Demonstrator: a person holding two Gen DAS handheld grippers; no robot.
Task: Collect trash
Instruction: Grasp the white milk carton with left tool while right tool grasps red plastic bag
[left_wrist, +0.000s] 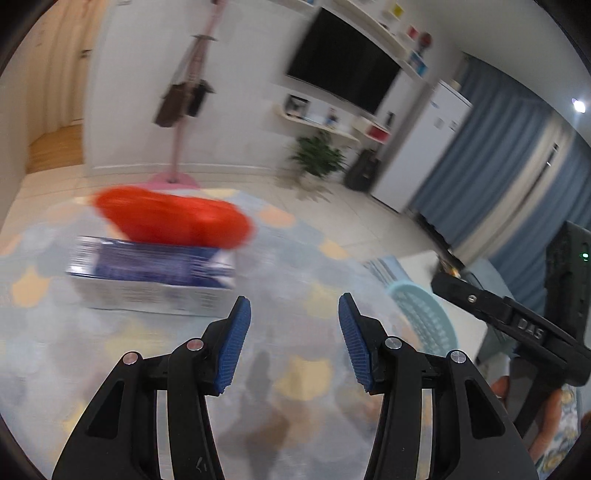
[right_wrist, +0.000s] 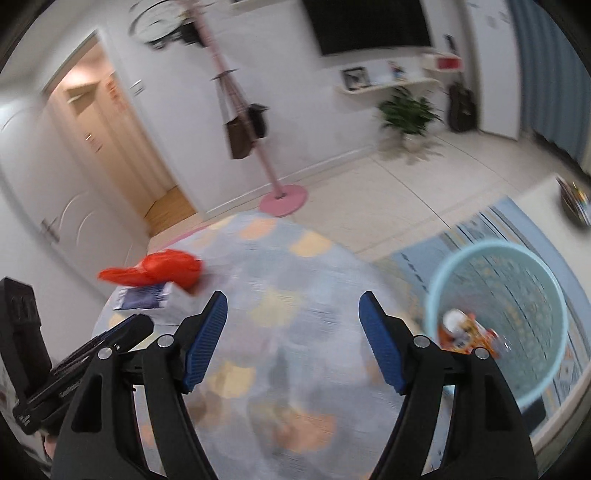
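A red plastic bag (left_wrist: 173, 218) lies on a blue-and-white box (left_wrist: 155, 275) at the far left of a round table with a pale patterned cloth (left_wrist: 288, 266). Both also show in the right wrist view, the bag (right_wrist: 162, 267) and the box (right_wrist: 147, 295). A light blue mesh bin (right_wrist: 495, 321) stands on the floor to the table's right, holding an orange wrapper (right_wrist: 465, 334). It also shows in the left wrist view (left_wrist: 424, 314). My left gripper (left_wrist: 293, 314) is open and empty over the table. My right gripper (right_wrist: 293, 310) is open and empty over the table.
A pink coat stand (right_wrist: 258, 147) with bags stands beyond the table. A potted plant (right_wrist: 406, 110), a wall TV (left_wrist: 343, 62) and blue curtains (left_wrist: 498, 166) are at the back. A striped rug (right_wrist: 480, 229) lies under the bin. The right gripper's body (left_wrist: 517, 321) shows in the left view.
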